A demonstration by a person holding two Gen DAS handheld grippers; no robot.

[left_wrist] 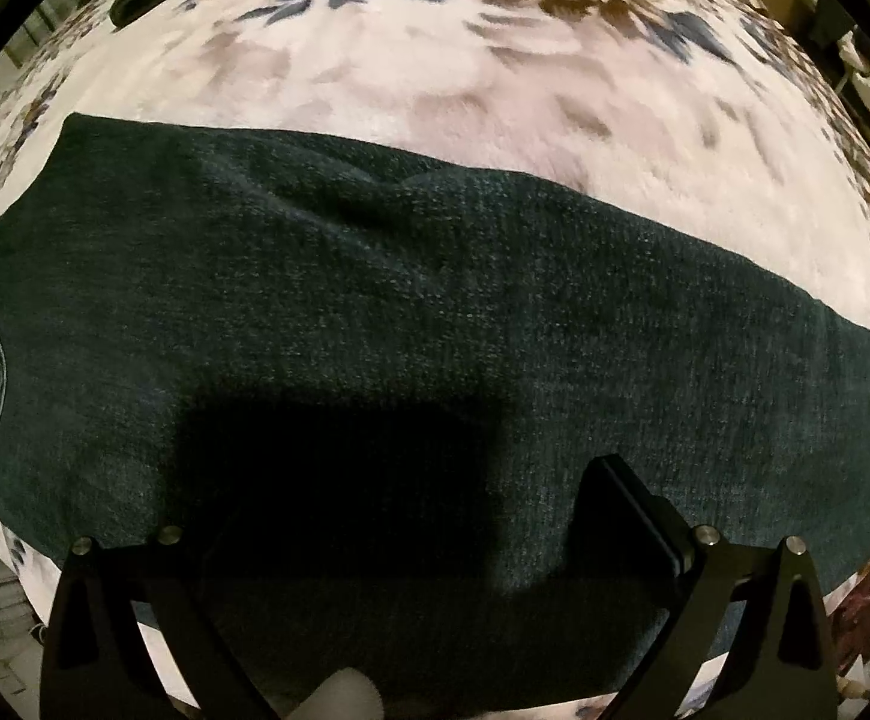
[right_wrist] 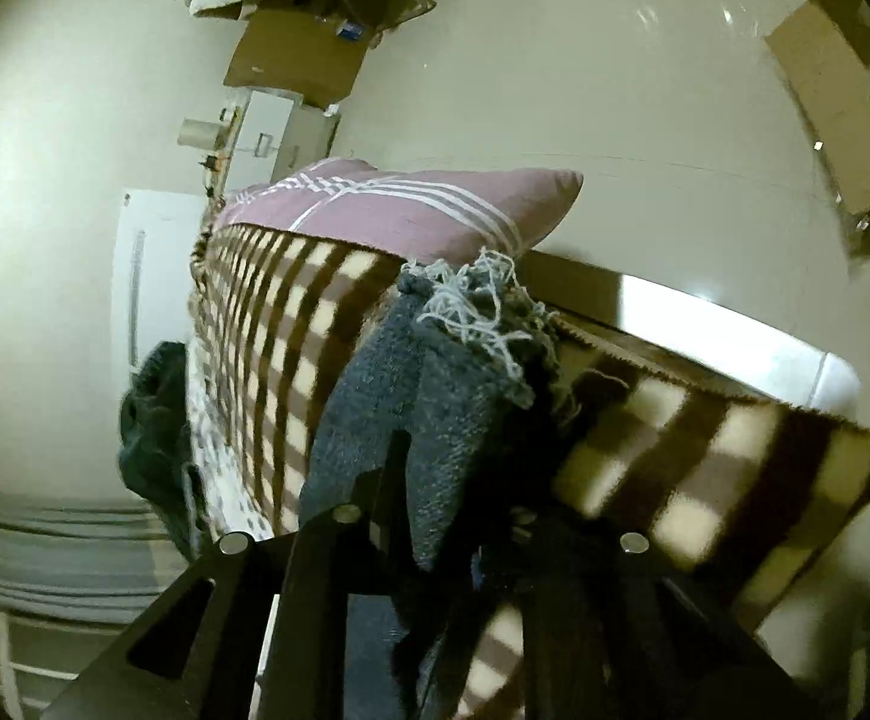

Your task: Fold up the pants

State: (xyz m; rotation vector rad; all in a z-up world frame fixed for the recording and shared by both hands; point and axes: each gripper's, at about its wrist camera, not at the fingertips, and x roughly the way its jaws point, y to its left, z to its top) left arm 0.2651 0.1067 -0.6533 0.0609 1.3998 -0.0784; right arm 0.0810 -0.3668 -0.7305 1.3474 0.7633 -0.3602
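Note:
Dark denim pants (left_wrist: 435,312) lie spread across a floral fleece blanket (left_wrist: 435,78), a back pocket showing at the left edge. My left gripper (left_wrist: 399,480) hovers just above the pants with its jaws wide apart and nothing between them; the left finger is lost in shadow. In the right wrist view my right gripper (right_wrist: 435,480) is shut on the frayed hem end of the pants (right_wrist: 465,348), held up over the bed's edge. Another part of the pants (right_wrist: 153,432) hangs at the left.
A brown and cream checked blanket (right_wrist: 291,324) covers the bed edge. A pink pillow with white stripes (right_wrist: 411,204) lies behind it. Cardboard boxes (right_wrist: 297,54) and a white cabinet (right_wrist: 153,276) stand on the pale floor beyond.

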